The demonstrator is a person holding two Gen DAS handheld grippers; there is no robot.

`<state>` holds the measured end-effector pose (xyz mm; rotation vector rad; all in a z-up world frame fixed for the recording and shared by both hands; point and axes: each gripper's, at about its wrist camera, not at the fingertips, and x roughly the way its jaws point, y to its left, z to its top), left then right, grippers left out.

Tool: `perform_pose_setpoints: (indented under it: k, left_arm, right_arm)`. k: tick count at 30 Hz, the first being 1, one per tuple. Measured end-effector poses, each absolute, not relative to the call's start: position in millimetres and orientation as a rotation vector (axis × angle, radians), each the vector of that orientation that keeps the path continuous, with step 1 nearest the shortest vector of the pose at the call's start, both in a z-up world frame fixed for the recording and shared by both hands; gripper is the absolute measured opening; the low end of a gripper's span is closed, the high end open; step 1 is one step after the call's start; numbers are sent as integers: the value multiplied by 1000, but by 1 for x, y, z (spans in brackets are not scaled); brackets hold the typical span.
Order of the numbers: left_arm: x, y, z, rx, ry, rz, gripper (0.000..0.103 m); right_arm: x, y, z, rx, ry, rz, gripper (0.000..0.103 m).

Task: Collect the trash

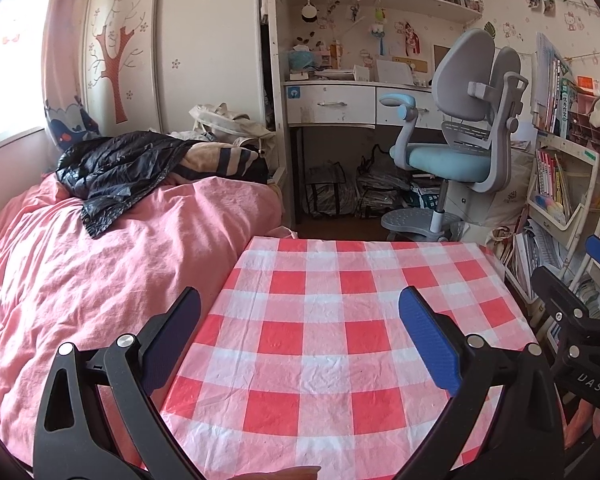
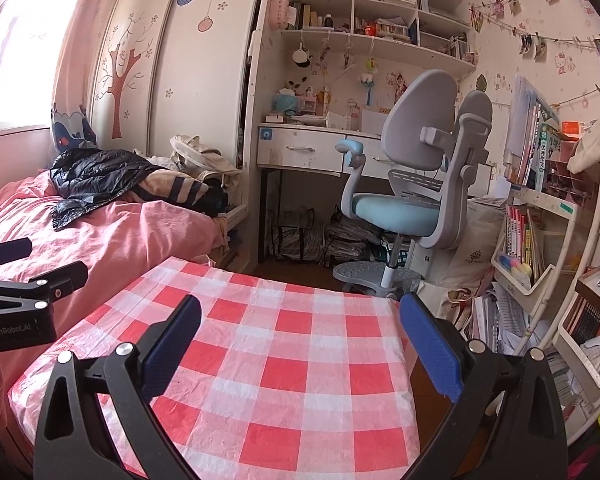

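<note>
You hold the left gripper (image 1: 300, 320) and the right gripper (image 2: 300, 328) above the table with the checked cloth (image 1: 340, 340), both with fingers spread wide and holding nothing. The bed (image 1: 100, 260) touches the table's left edge. No trash shows on the cloth.

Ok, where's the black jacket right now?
The black jacket lies on the pink bed, left of the checked table in both views, just in front of the wardrobe with the tree sticker.
</note>
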<state>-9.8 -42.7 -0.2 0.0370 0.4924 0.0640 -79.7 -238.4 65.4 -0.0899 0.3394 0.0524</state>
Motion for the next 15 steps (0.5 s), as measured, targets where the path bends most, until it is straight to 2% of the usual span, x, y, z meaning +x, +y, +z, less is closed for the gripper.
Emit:
perform_pose_setpoints:
  k: [15]
  left_arm:
    - [-4,-51,3,27,485,38,96]
  right_arm:
    - [-65,-239,56,-64,406,65,95]
